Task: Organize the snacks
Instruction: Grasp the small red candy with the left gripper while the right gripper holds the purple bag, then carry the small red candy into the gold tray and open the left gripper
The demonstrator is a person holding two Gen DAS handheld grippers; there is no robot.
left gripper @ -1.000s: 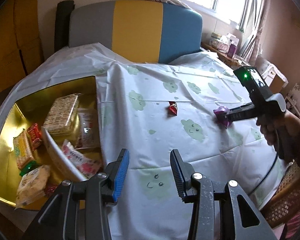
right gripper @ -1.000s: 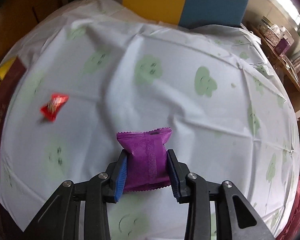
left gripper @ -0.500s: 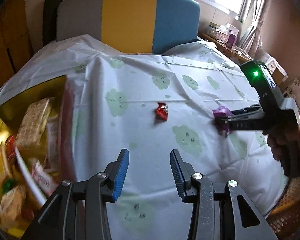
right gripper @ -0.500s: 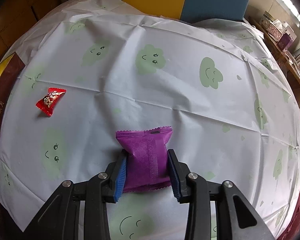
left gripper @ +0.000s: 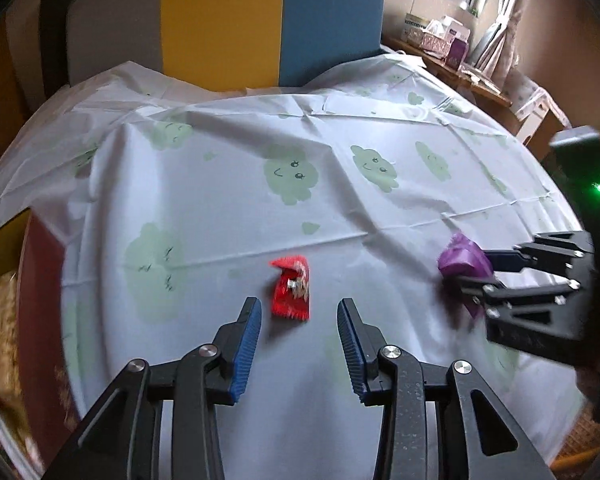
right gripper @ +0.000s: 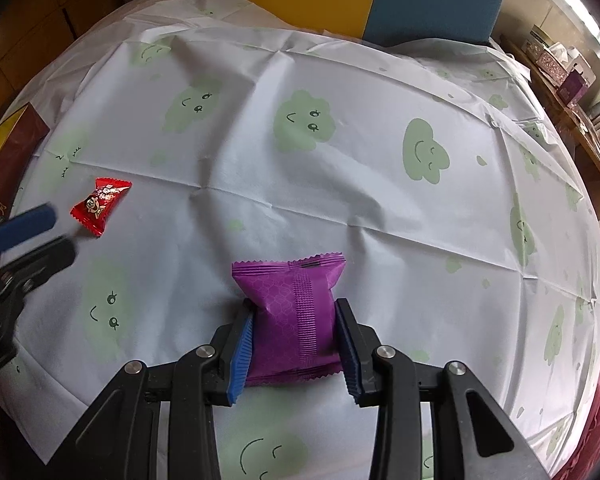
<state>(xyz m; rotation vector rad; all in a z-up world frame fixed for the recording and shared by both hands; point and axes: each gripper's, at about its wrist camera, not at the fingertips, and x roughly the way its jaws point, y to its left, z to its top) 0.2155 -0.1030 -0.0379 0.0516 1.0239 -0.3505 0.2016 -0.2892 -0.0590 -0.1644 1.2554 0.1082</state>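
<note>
purple snack packet [right gripper: 296,320] sits clamped between the blue pads of the right tongs [right gripper: 296,344], pressed in at both sides, its crimped top edge pointing away from them and its bottom on the white tablecloth [right gripper: 340,184] with green cloud faces. left tongs [left gripper: 298,344] hang over the same cloth with jaws closing and nothing pinched yet; the small red candy [left gripper: 291,290] lies just ahead of their tips, roughly centred on the gap, apart from both pads. from the right tongs' view the candy [right gripper: 100,205] is well off to their left, with the left tongs' blue pad [right gripper: 22,224] right beside it. gold-lined box [left gripper: 4,280] of snacks lies to the left of the left tongs, blurred.
</note>
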